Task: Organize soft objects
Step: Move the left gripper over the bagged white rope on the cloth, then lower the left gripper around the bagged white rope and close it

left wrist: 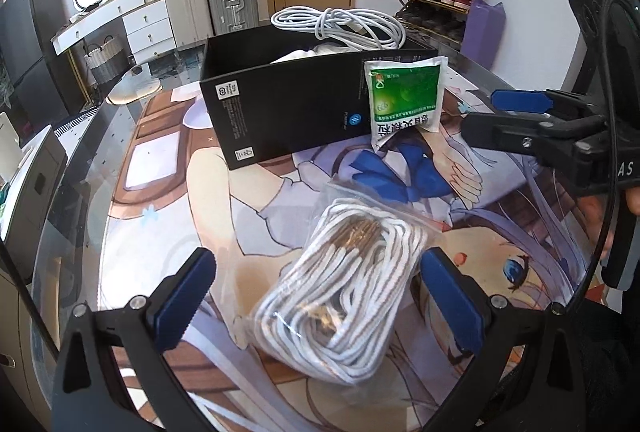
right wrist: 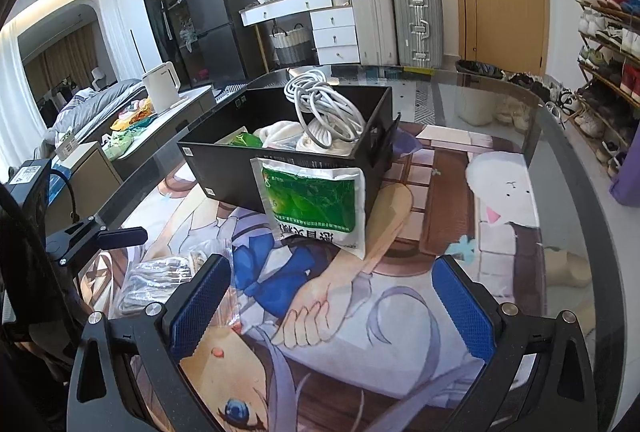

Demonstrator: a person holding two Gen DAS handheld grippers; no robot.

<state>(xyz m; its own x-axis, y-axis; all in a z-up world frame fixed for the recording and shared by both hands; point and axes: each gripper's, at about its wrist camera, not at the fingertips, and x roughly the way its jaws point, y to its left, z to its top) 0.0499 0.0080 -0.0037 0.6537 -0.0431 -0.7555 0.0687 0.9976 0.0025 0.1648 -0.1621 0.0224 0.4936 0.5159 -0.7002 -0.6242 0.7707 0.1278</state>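
On the mat [left wrist: 168, 192], the box [left wrist: 288, 112] at centre frame already holds cable, so with my left gripper [left wrist: 316, 296] spread wide around the bagged cord [left wrist: 344, 296] at lower centre, I'd clamp its thick middle, while my right gripper [right wrist: 332, 312], also released, faces the leaning sachet [right wrist: 316, 204].

Bagged white cord [left wrist: 344, 296] flat on mat, green sachet [left wrist: 404, 98] leaning upright against black box [left wrist: 280, 112] holding cable coil [right wrist: 324, 108]
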